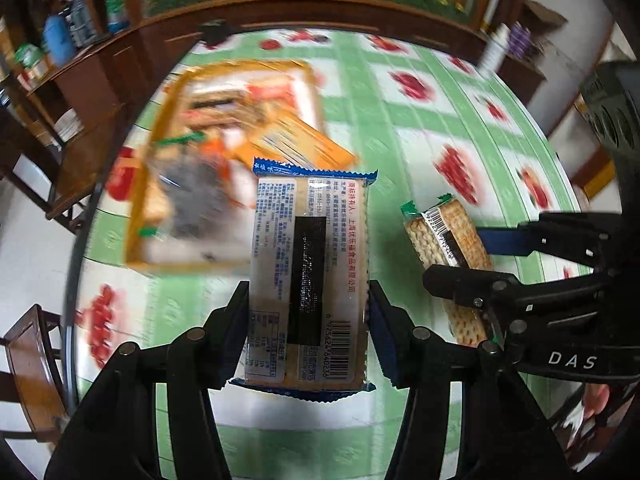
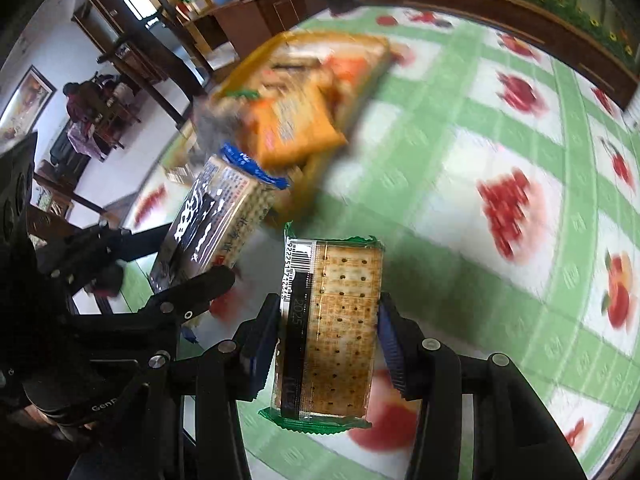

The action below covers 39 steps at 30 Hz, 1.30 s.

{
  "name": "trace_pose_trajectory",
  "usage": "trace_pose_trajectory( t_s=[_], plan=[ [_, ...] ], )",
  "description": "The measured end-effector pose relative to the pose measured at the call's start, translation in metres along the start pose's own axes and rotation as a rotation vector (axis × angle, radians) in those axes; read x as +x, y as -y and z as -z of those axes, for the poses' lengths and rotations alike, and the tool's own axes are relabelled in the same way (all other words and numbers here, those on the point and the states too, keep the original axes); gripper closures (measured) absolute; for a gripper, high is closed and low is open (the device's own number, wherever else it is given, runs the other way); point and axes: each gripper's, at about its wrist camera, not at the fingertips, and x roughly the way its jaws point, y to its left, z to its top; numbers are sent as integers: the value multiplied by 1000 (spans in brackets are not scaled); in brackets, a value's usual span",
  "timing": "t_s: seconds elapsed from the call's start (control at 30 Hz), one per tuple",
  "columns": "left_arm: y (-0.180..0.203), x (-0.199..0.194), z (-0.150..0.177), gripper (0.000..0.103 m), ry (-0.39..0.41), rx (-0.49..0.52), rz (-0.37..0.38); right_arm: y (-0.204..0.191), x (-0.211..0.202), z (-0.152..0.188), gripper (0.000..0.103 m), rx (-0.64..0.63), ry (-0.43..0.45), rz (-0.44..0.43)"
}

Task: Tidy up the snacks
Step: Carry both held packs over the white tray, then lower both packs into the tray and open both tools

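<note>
My left gripper [image 1: 308, 316] has its fingers clamped on the blue-edged cracker pack [image 1: 308, 280], held above the green checked tabletop [image 1: 400, 120]. My right gripper [image 2: 328, 344] grips the green-edged cracker pack [image 2: 332, 328] just beside it. Both packs hang near the orange tray [image 1: 136, 208], which is heaped with snacks and blurred.

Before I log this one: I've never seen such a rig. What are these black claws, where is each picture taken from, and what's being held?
No robot here: a person carries two hand-held grippers, each with a camera looking along its fingers. The left camera shows the left gripper shut on a blue-edged cracker packet. The right camera shows the right gripper shut on a green-edged cracker packet. Both hang over a table with a green fruit-print cloth. Beyond sits a blurred orange tray of snacks.
</note>
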Motion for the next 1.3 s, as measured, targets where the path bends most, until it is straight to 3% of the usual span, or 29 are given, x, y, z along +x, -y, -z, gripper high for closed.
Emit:
trace_pose_trajectory(
  t_s=[0.3,0.57,0.9,1.3],
  plan=[
    [-64,10,-70,49,49,-135,-57,-27,6,-85,54,12,94,-6],
    [-83,49,-105,49,35,-176,-117,-21,35,-147,54,72,152,44],
    [-92,80,-132,49,-7,-186,-137,-4,67,-187,54,94,149,98],
    [-96,92,-144,49,-50,-199,-134,8,81,-202,53,125,143,93]
  ],
)
